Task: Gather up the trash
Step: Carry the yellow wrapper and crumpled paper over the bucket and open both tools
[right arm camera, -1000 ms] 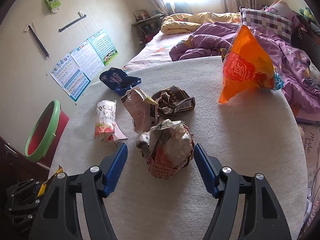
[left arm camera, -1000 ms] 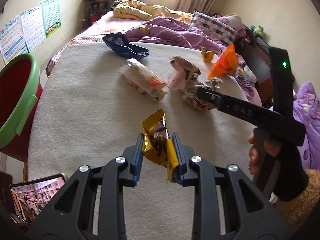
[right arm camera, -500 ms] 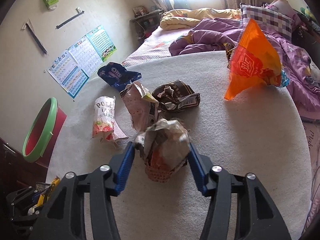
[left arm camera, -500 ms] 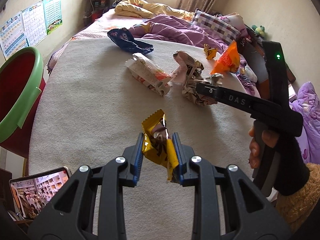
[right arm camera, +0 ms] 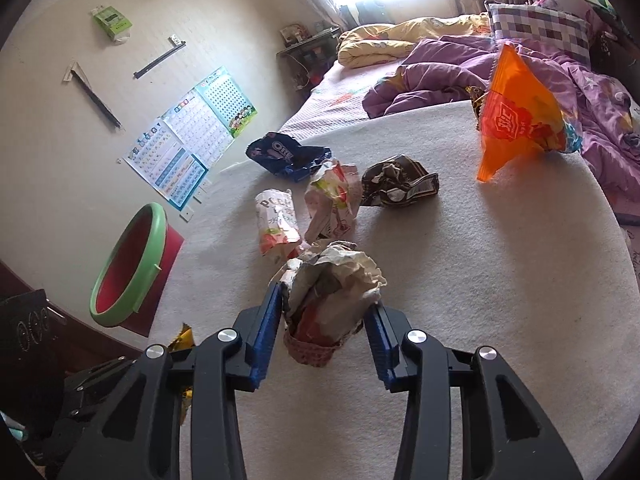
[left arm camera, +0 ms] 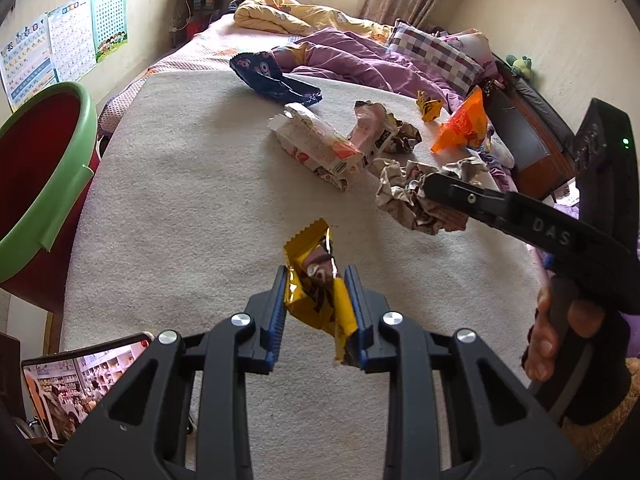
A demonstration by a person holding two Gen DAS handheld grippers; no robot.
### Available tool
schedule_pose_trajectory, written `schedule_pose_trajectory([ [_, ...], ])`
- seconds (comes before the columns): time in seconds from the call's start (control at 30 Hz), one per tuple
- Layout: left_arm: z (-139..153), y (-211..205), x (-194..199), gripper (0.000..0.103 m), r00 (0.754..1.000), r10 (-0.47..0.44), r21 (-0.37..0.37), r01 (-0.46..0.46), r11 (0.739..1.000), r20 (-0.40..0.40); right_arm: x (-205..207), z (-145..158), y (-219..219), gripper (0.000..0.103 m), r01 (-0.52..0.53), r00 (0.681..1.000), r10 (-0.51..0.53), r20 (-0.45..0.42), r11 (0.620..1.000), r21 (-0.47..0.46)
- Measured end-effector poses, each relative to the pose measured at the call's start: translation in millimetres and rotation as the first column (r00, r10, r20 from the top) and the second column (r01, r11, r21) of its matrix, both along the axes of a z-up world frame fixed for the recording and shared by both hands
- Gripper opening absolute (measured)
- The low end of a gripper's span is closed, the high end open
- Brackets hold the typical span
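A yellow and brown foil candy wrapper [left arm camera: 320, 300] is clamped between the blue pads of the left gripper [left arm camera: 318, 312], held above the beige carpeted surface [left arm camera: 200, 200]; its lower end is cut off behind the right-hand pad. The jaws of the right gripper [right arm camera: 326, 320] have just been closing, and a crumpled ball of white and brown paper wrapping [right arm camera: 332, 304] is now pinched between its blue pads and lifted slightly off the carpet. In the left wrist view the same ball is partly hidden behind the black finger that crosses in front of it.

Farther away on the carpet lie a white and pink snack packet [right arm camera: 276, 224], a crumpled pink and white wrapper [right arm camera: 332, 204], a dark brown crumpled wrapper [right arm camera: 396, 184], a dark blue biscuit bag [right arm camera: 284, 156] and an upright orange plastic chip bag [right arm camera: 516, 116]. A small yellow wrapper [left arm camera: 428, 106] is seen at the far edge, largely hidden by the orange bag in the right wrist view. A red bin with a green rim [right arm camera: 128, 264] stands to the left, cut off by the frame edge in the left wrist view. A phone screen [left arm camera: 80, 384] is partly visible at the near left; its content cannot be made out.
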State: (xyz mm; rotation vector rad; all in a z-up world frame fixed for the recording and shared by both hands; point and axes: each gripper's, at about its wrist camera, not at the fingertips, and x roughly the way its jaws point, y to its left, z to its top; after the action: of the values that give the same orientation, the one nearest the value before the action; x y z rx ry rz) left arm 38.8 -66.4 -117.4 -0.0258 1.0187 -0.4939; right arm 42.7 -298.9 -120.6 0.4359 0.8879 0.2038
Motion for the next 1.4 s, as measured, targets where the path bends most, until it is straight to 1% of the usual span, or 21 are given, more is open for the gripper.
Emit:
schedule_pose_trajectory([
  [0.23,4.8,7.4,-0.7,0.027,1.0,-0.023,-0.006,0.023,1.0,0.018,3.0,13.4,21.5,0.04,-0.018,0.999,0.019,0.03,1.0,-0.002],
  [0.57,4.2,37.8,4.5,0.027,1.0,0.002,-0.018,-0.001,1.0,0.016,9.3,34.9,63.1,0.04,-0.064,0.995,0.063,0.077,0.998,0.011],
  [0.83,13.9,66.6,13.6,0.027,0.998,0.021,-0.03,-0.02,0.999,0.054,12.6,48.8,90.6,0.04,-0.059,0.992,0.06,0.109,0.998,-0.01],
  [1.17,27.4,106.3,32.5,0.027,0.993,0.057,-0.04,-0.053,0.998,0.102,14.6,52.0,116.0,0.04,-0.032,0.993,0.034,0.114,0.999,-0.022],
  [1.27,32.6,120.3,38.7,0.027,0.99,0.069,-0.035,-0.065,0.997,0.122,16.7,53.1,125.7,0.04,-0.029,0.993,0.031,0.118,0.999,-0.017],
  [1.4,42.5,144.7,50.1,0.027,0.982,0.103,-0.03,-0.1,0.995,0.159,19.9,60.5,143.8,0.04,-0.04,0.988,0.043,0.145,0.999,-0.024],
])
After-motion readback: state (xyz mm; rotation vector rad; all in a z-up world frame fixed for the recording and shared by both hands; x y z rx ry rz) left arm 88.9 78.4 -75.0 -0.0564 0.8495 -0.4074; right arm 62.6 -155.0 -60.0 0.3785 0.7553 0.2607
